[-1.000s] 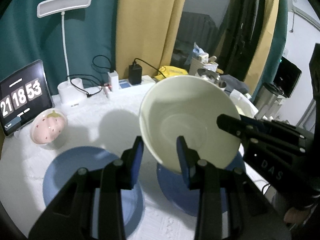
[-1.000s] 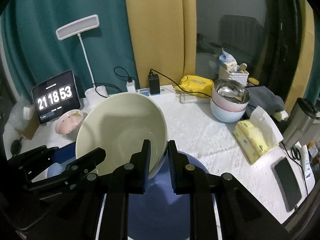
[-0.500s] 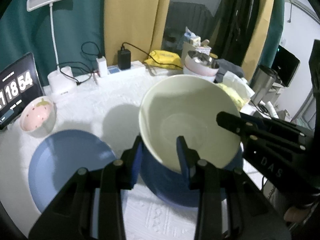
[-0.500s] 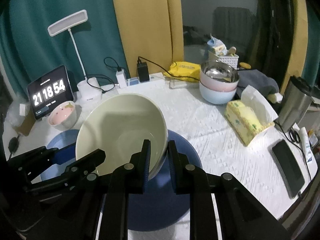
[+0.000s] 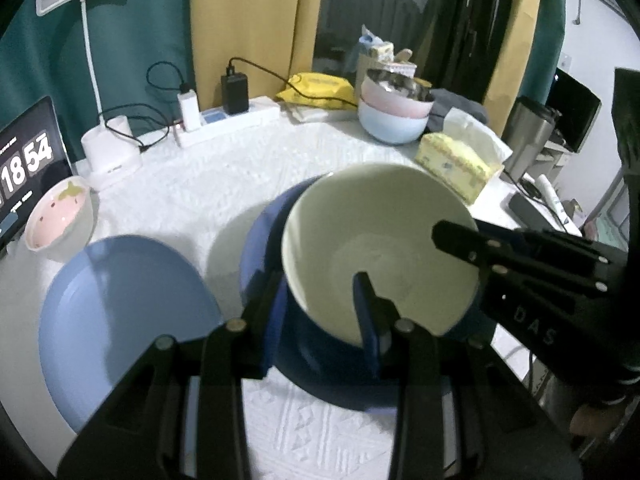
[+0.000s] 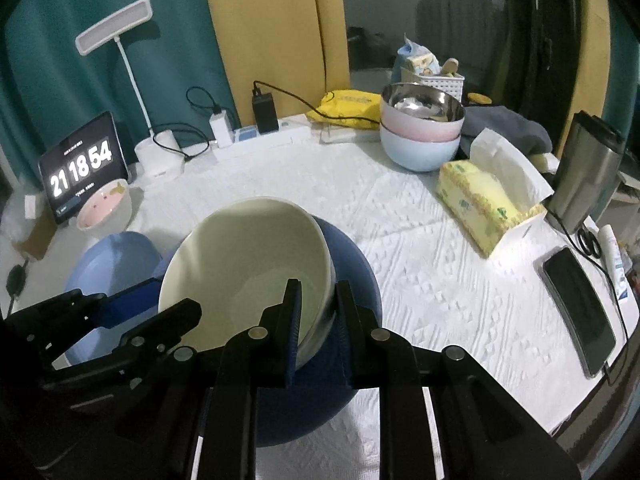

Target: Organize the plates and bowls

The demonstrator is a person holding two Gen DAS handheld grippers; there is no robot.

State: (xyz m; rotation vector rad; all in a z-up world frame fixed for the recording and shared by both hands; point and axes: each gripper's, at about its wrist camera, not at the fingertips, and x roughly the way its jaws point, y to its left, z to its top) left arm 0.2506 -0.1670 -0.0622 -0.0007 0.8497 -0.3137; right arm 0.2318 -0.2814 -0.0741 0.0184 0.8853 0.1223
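A: So, what changed over the last second?

B: Both grippers came down together. The cream bowl [image 6: 248, 264] now hangs low over the dark blue plate [image 6: 352, 268]; a second ago it sat higher and the plate mostly hid under it. Can't tell if the base touches yet.

A: Grip state?

B: Right hand-held gripper [image 6: 316, 312] is clenched on the bowl's near rim, one pad inside, one outside. Left hand-held gripper [image 5: 320, 312] straddles the opposite rim, one finger inside and one outside, opening unchanged. Looks like a grasp on the bowl wall, but pad contact isn't clear from the left view.

A: Meaning for the task?

B: Likely the bowl is being set onto the dark plate. Release is the remaining step; bowl is tilted, so it should level first or it may rock.

A: Rest of the dishes?

B: Light blue plate [image 5: 120, 316] toward the counter's left edge, just beside the dark one. Small pink strawberry bowl [image 5: 60, 220] behind it near the left rear corner. Stack of pastel bowls [image 6: 420, 136] at the rear edge.

A: Surface and room?

B: Counter [image 6: 420, 264] has a white embossed cloth. Tablet clock [image 6: 80, 168], desk lamp [image 6: 116, 28] and power strip [image 6: 260, 136] along the rear edge, tissue box [image 6: 480, 200] and phone [image 6: 576, 308] at the right edge. Teal and yellow curtains [image 6: 272, 32] behind.
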